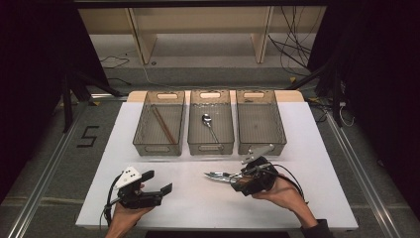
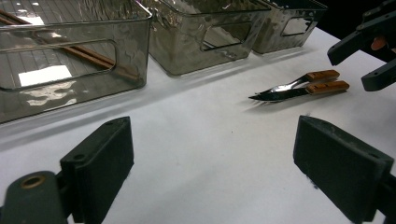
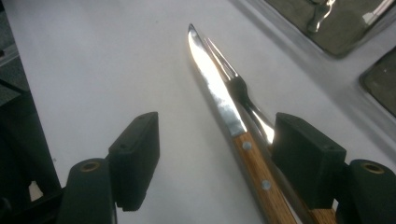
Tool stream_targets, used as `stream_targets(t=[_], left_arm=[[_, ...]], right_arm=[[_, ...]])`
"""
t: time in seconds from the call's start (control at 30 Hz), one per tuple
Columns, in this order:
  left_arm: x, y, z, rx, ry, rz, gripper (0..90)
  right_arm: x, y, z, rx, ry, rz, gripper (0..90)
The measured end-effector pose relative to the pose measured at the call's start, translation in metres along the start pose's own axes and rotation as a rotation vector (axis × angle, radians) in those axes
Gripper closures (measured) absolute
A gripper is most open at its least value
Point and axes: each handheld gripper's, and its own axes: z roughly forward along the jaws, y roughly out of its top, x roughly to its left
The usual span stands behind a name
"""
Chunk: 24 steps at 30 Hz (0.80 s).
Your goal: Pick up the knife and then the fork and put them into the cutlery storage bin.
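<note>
On the white table point(image 1: 148, 198), a knife point(image 3: 219, 98) and a fork point(image 3: 243, 95) with wooden handles lie side by side, touching or nearly so, near the front edge and right of its middle, blades and tines pointing toward the left edge. The right gripper point(image 1: 236, 177) stands over their handle ends with its jaws apart; in the right gripper view the knife handle runs between the two pads, close against the right-hand one, and neither pad presses on it. The fork's handle seems to lie under or behind that same pad.

The main risk is judged to be a double pick or a half pick: because the two pieces lie so close, closing now could catch both handles, or pinch the knife while nudging the fork aside. A grip taken at the handle's far end would leave the long blade to droop or swing, and the smooth wood could slip between the pads.

Three smoked plastic bins stand along the far edge: the left bin point(image 1: 159, 123) holds chopsticks point(image 1: 163, 124), the middle bin point(image 1: 210, 121) a spoon point(image 1: 210, 126), the right bin point(image 1: 260, 121) appears bare. A tilted knife could strike a bin's rim on the way in.

The left gripper point(image 1: 157, 184) rests near the front-left corner, jaws wide apart on nothing, well clear of the cutlery
</note>
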Motion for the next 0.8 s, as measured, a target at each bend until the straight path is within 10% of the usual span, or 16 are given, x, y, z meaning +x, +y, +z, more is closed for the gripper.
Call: stream_targets(t=[0.8], left_arm=[[-0.002, -0.001, 0.0, 0.004, -0.01, 0.012, 11.8]], right_arm=[[-0.011, -0.034, 0.003, 0.093, -0.099, 0.024, 38.4]])
